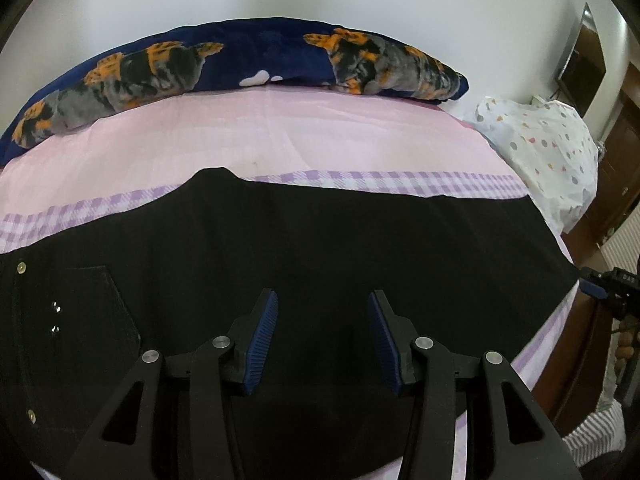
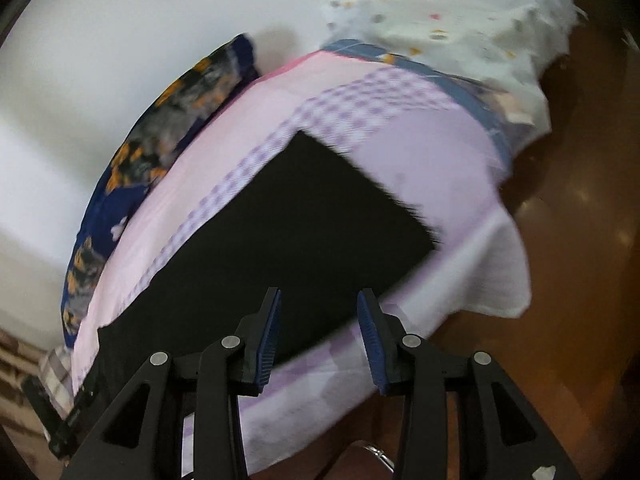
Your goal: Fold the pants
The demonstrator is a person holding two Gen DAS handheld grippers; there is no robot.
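Over the bed (image 1: 280, 136), left claw (image 1: 323, 336) spread, holding nothing, above black pants (image 1: 304, 240) laid flat across the pink sheet. Left view alone showed a back pocket (image 1: 104, 312) with rivets and a wall screen (image 1: 582, 60). Right claw (image 2: 319, 336) spread, empty, at the bed's near edge; its view, motion-blurred, alone showed the leg hem (image 2: 372, 184) and brown floor (image 2: 580, 240). Sheet: pink, lilac gingham band. Plush navy blanket (image 1: 256, 60), orange-grey print, against the white wall. Dotted white cloth (image 1: 548, 148), crumpled.

One pair of pants (image 1: 304, 248) is lying on one bed (image 1: 280, 136). One blanket (image 1: 256, 60) and one dotted bundle (image 1: 548, 148) are sitting there. Two grippers are showing: left (image 1: 322, 320), right (image 2: 319, 316).
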